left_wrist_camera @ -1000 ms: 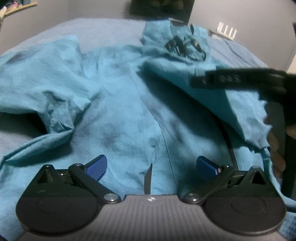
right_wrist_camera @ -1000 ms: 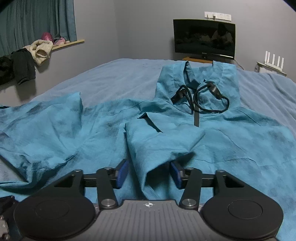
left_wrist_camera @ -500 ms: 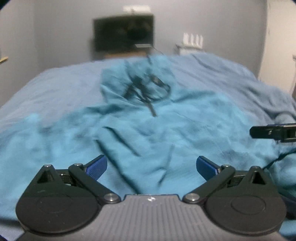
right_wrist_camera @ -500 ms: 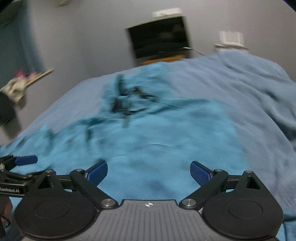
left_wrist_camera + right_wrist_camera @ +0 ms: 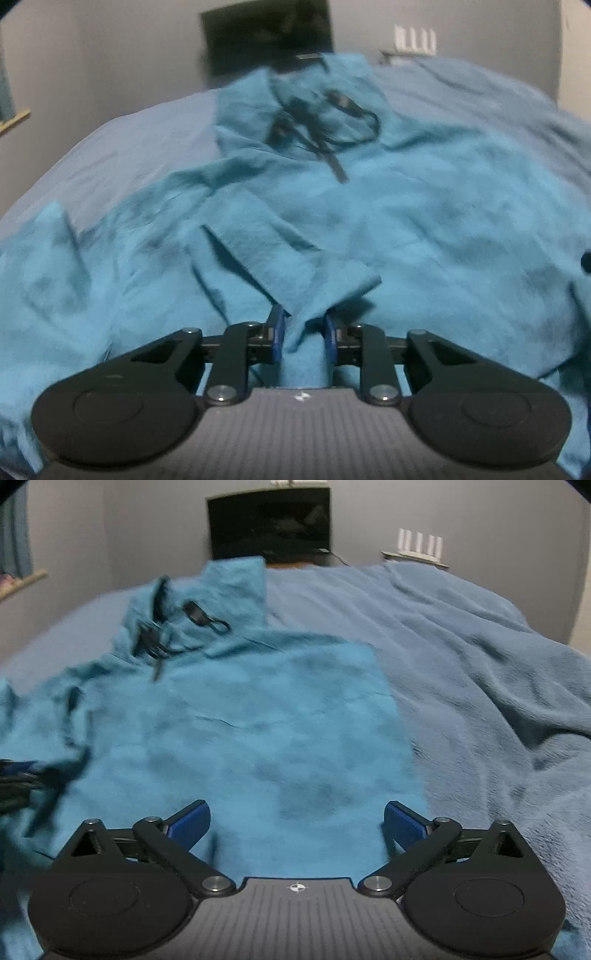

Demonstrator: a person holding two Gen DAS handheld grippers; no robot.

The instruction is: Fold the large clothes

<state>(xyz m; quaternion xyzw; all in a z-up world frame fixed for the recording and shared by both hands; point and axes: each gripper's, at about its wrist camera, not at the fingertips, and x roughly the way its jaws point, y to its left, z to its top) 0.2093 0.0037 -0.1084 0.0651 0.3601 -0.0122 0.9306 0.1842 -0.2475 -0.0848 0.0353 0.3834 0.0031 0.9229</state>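
A large teal hooded garment (image 5: pixel 424 221) lies spread on the bed, hood and black drawcords (image 5: pixel 325 122) at the far end. My left gripper (image 5: pixel 304 338) is shut on a folded-over flap of the teal fabric (image 5: pixel 295 266), likely a sleeve, lying across the garment's body. In the right wrist view the same garment (image 5: pixel 258 738) fills the middle, its right edge straight along the bedspread. My right gripper (image 5: pixel 295 825) is open and empty, low over the garment's near right part. The left gripper shows blurred at the left edge (image 5: pixel 18 779).
A blue fleece bedspread (image 5: pixel 480 683) covers the bed and bunches in folds to the right. A dark TV screen (image 5: pixel 269 524) stands against the grey wall beyond the bed, with a white router (image 5: pixel 419 542) to its right. A shelf (image 5: pixel 22 581) runs along the left wall.
My right gripper let go of the teal flap, opened and moved right. My left gripper, open before, has closed on that flap.
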